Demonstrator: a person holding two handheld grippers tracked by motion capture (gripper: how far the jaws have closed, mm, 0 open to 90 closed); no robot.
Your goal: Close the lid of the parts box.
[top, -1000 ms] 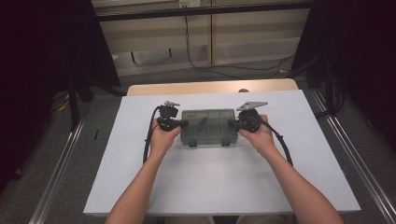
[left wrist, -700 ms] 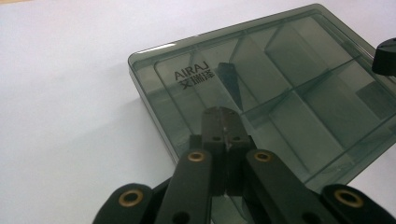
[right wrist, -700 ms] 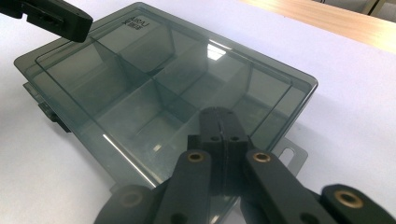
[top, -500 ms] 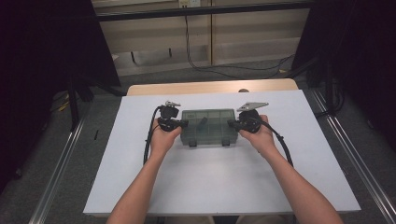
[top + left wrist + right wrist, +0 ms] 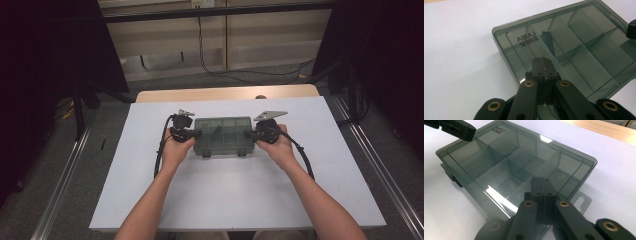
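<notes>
Seen from the high view, a person is sitting at a white worktop with a smoky, see-through compartment box lying flat near its far middle. The left gripper is resting at the box's left end and the right gripper at its right end, each hand cupping its tool from the near side. Black cables are trailing back from both grippers along the forearms, away from the box.

In the left gripper view, the left gripper is hovering over the box near the corner that carries the printed brand lettering. Its jaws are pressed together with no gap, and nothing is sitting between them. Dividers are showing through the closed lid, and the worktop is spreading white to the left of the box.

In the right gripper view, the right gripper is poised above the box at the end with the hanging tab. Its jaws are likewise closed tight on themselves and holding nothing. At the box's far corner the left gripper is showing as a dark tip over the lid.
</notes>
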